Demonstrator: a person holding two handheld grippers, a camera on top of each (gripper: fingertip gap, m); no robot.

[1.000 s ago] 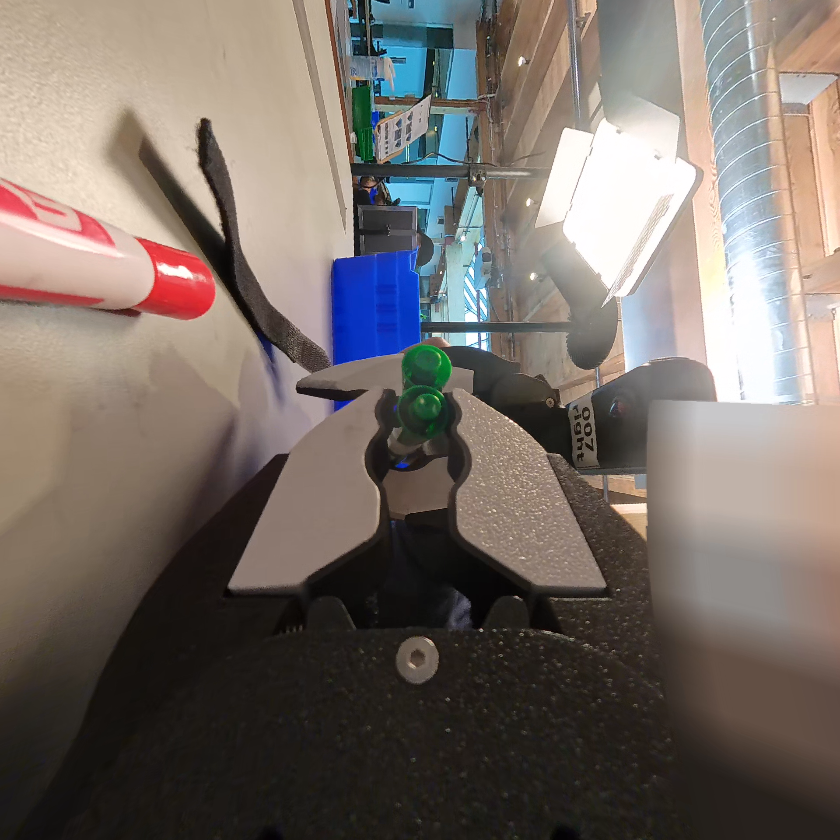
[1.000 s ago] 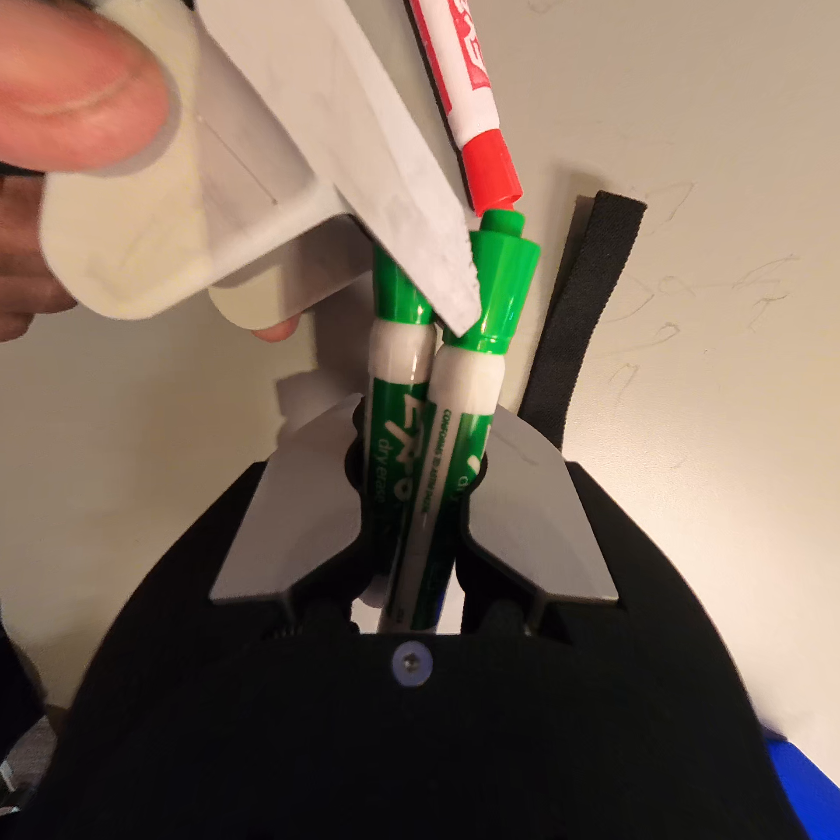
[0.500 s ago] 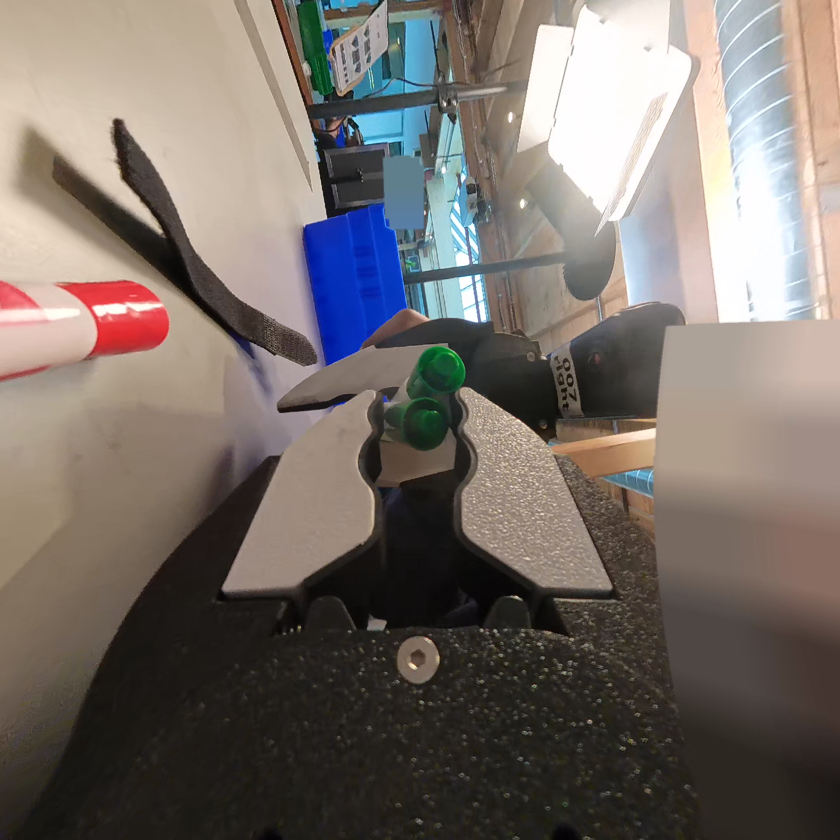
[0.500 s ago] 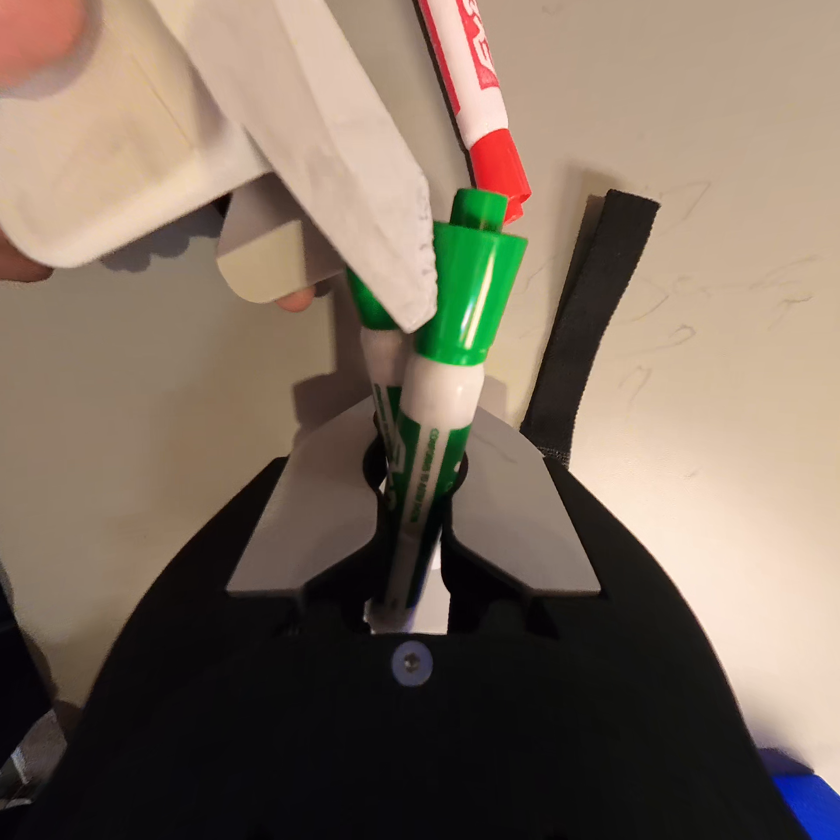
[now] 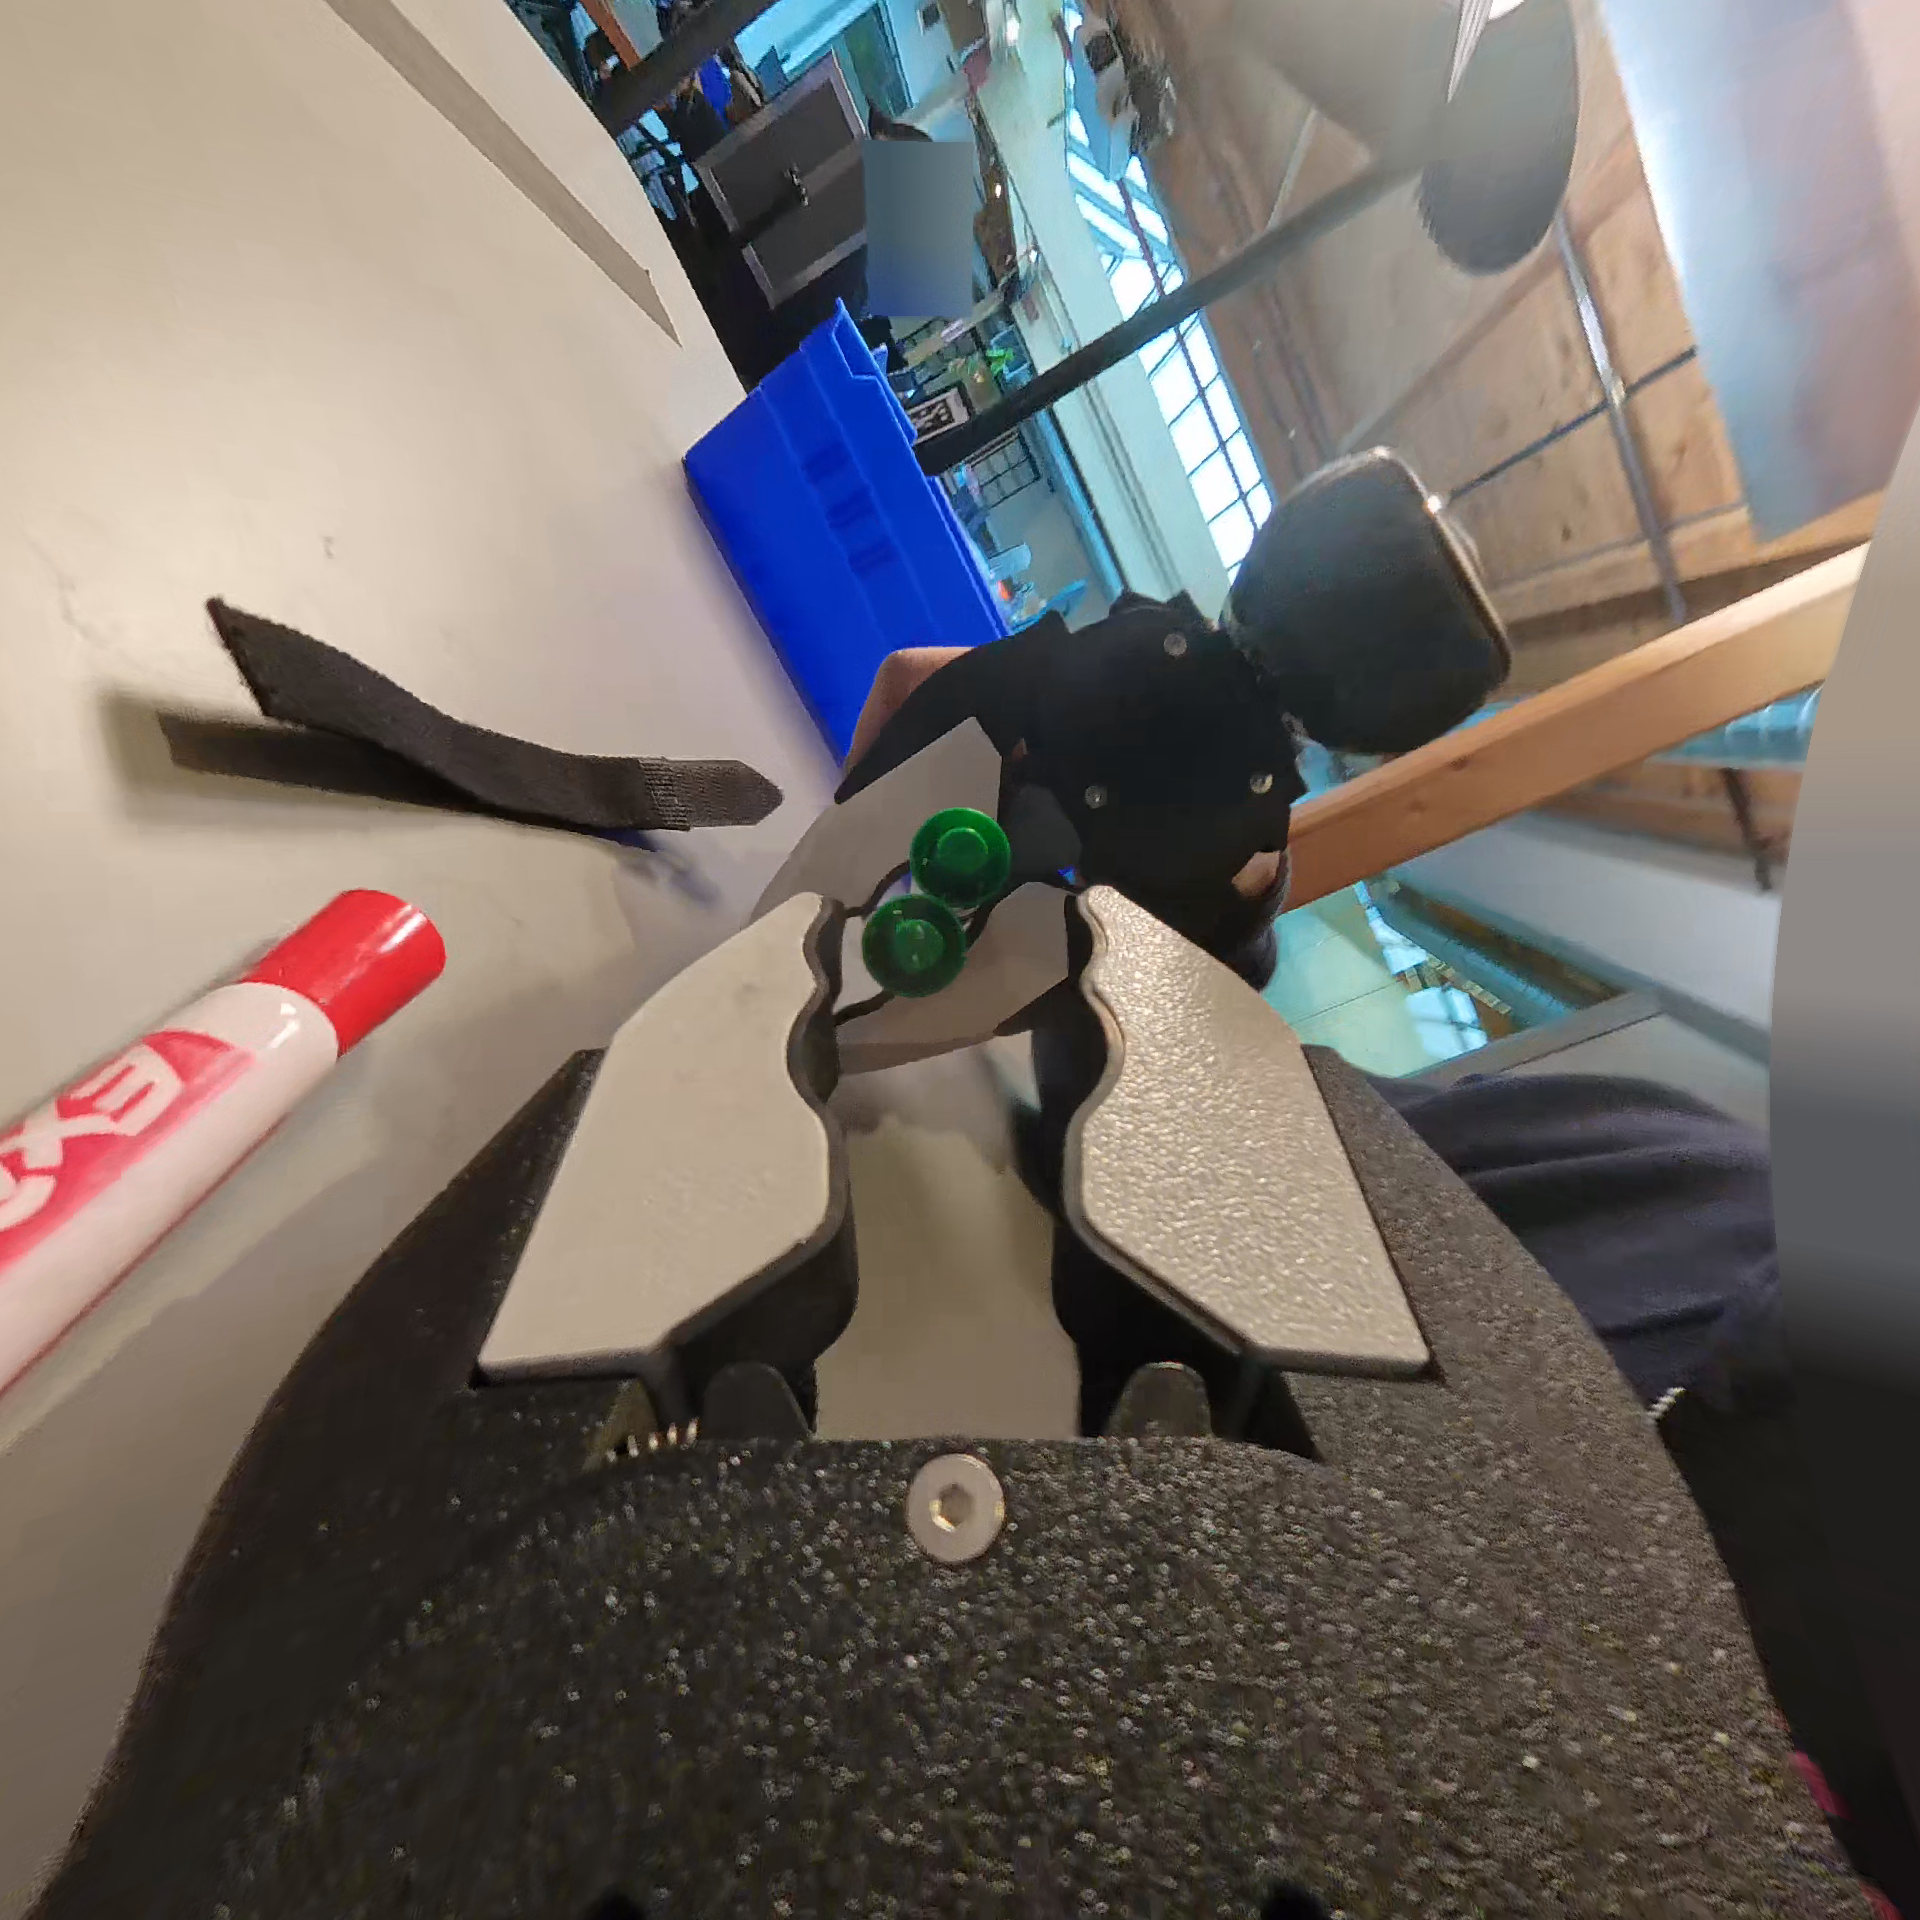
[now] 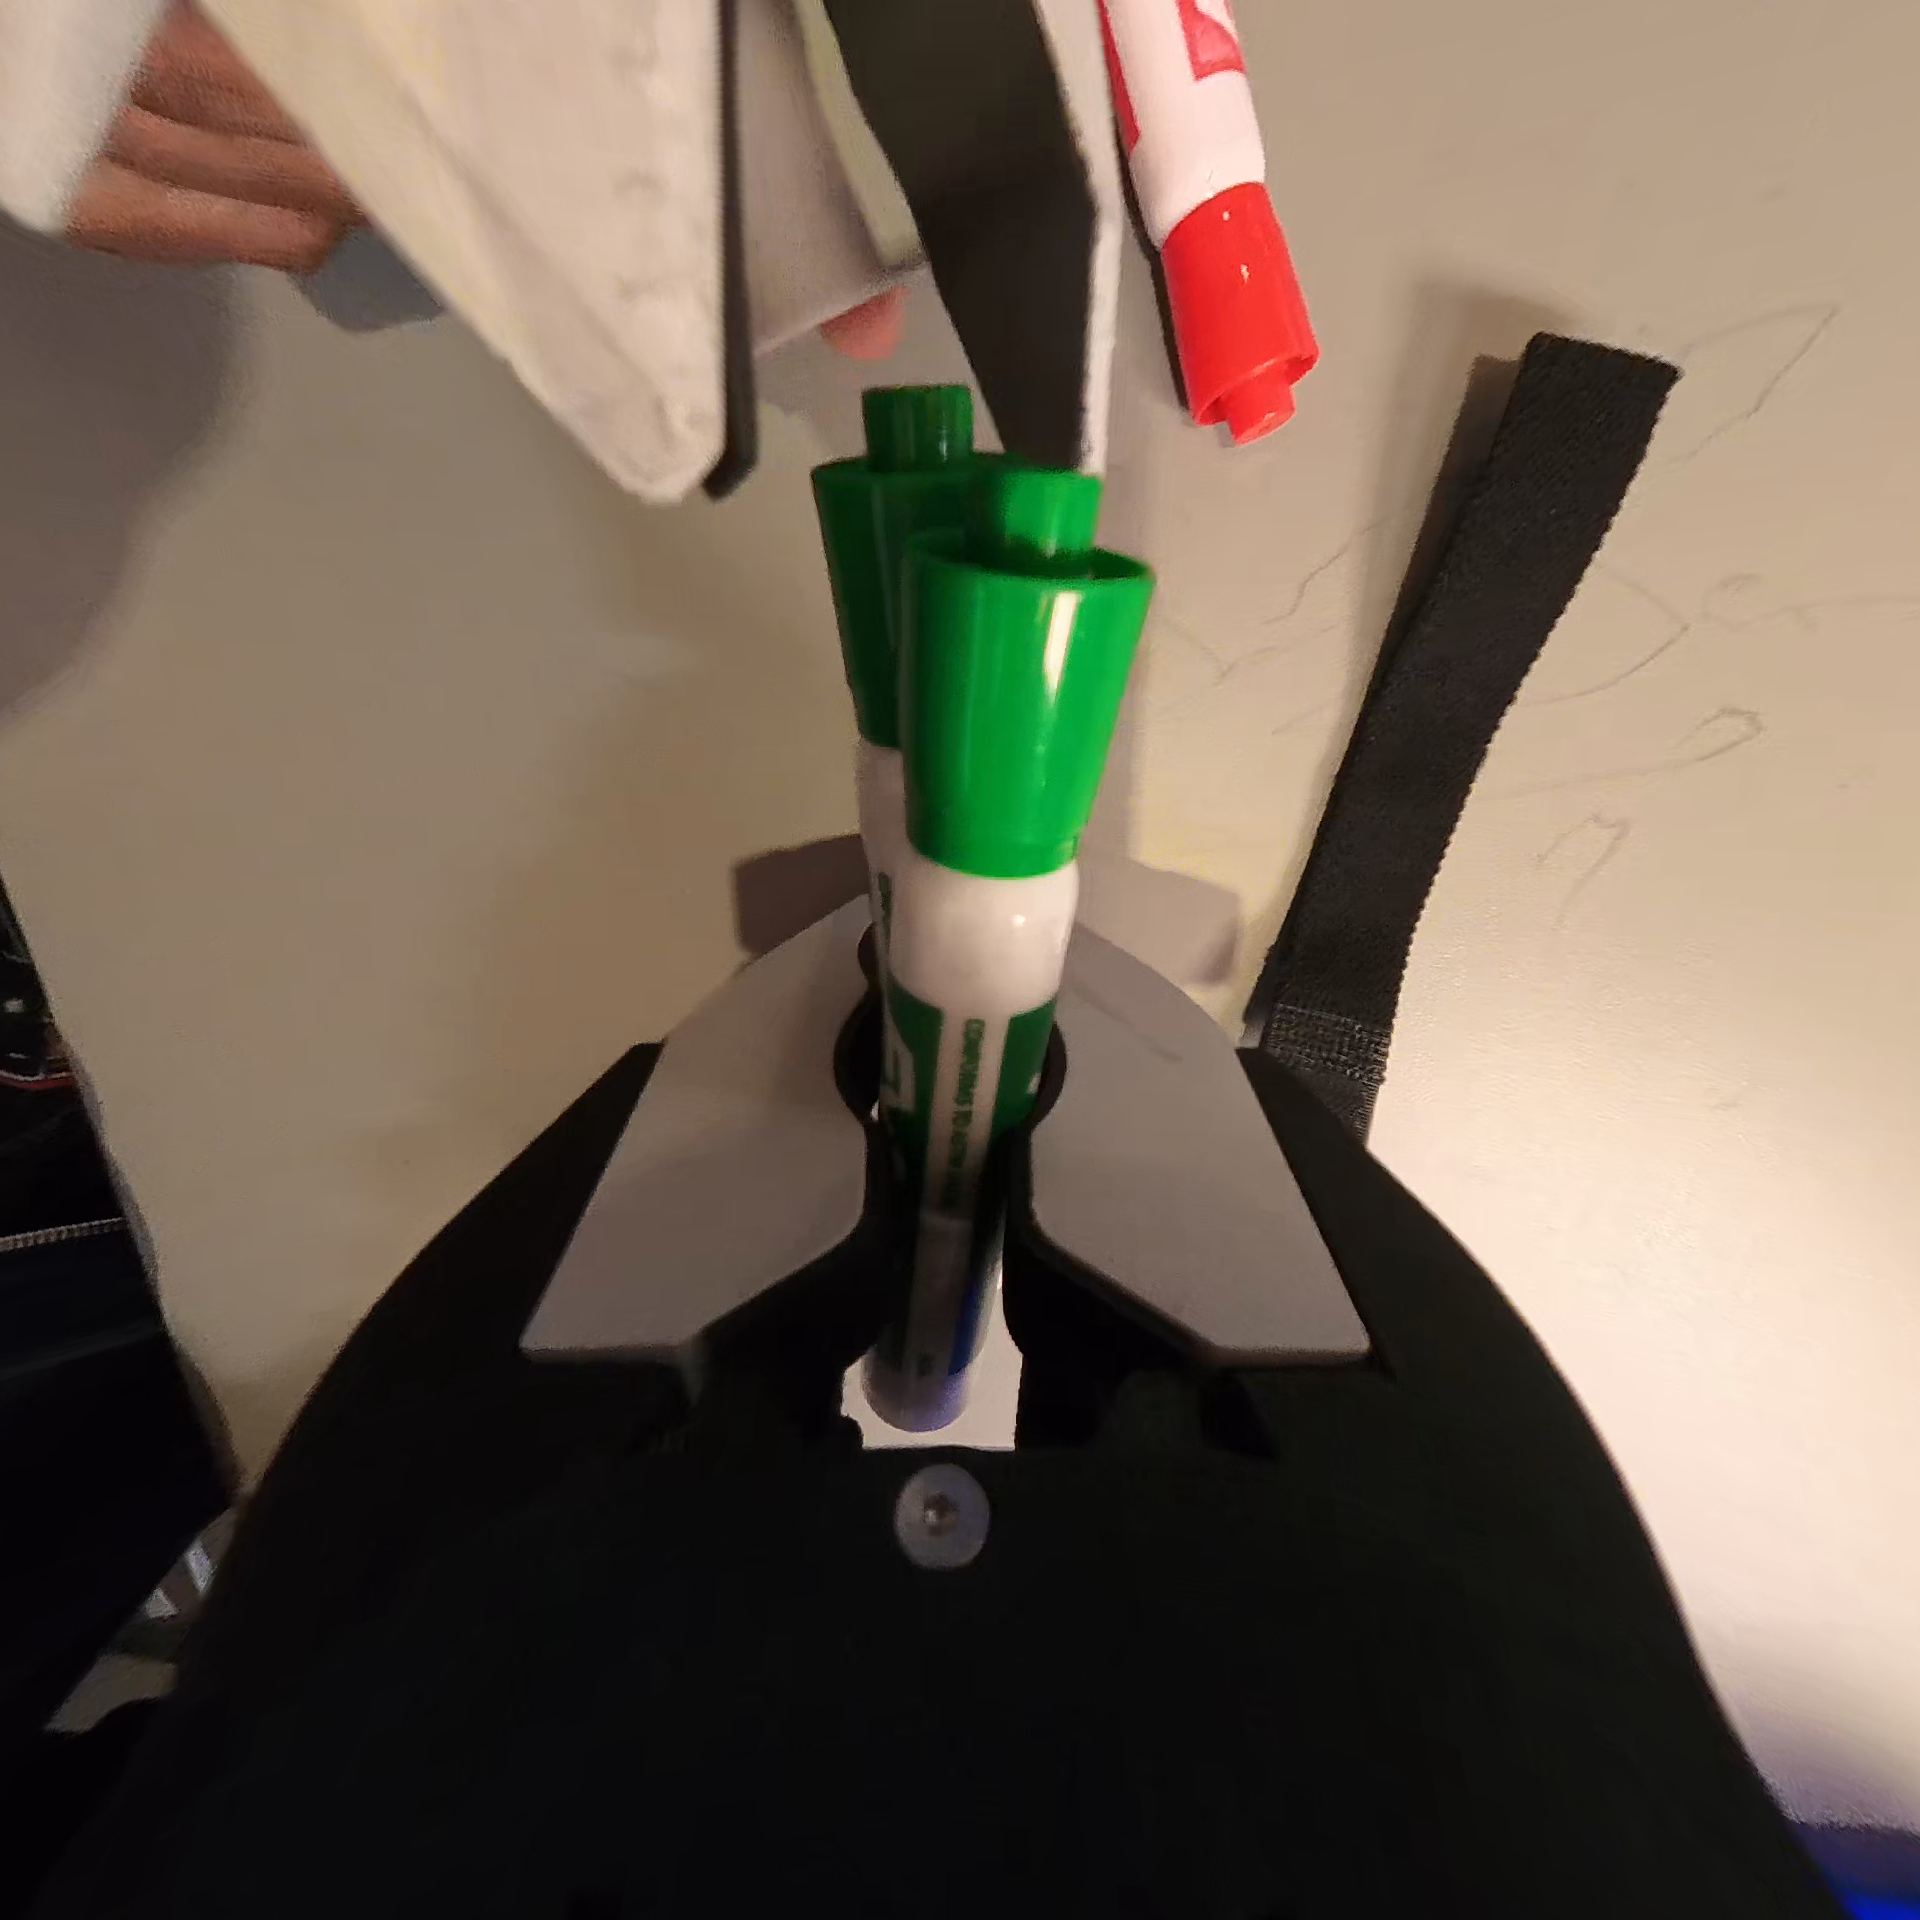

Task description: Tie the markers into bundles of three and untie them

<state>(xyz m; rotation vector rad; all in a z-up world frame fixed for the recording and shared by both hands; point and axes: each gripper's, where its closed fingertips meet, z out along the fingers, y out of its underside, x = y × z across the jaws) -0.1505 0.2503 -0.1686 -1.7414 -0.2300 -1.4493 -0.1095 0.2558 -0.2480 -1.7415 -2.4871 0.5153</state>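
Observation:
My right gripper (image 6: 971, 997) is shut on two green-capped markers (image 6: 1018, 707) and holds them above the table, one stacked over the other. In the left wrist view their cap ends (image 5: 914, 945) face me between the right gripper's grey fingers (image 5: 883, 821). My left gripper (image 5: 945, 914) is open, with its tips either side of the cap ends and a gap on both sides. It also shows at the top of the right wrist view (image 6: 899, 468). A red marker (image 5: 208, 1060) (image 6: 1216, 208) and a black strap (image 5: 468, 738) (image 6: 1455, 707) lie loose on the table.
A blue bin (image 5: 842, 520) stands at the far edge of the beige table (image 5: 312, 416). A person's hand (image 6: 208, 197) holds the left gripper. A lamp stand and workshop furniture lie beyond the table. My right fingertips sit around 9 cm from my left ones. The black strap (image 6: 1455, 707) sits 8 cm or so from the ends of my right fingers. Look for it in the left wrist view (image 5: 467, 745) too.
My left gripper has opened and come off the green caps, and it has rolled. The right gripper has turned, so the two markers now sit one over the other.

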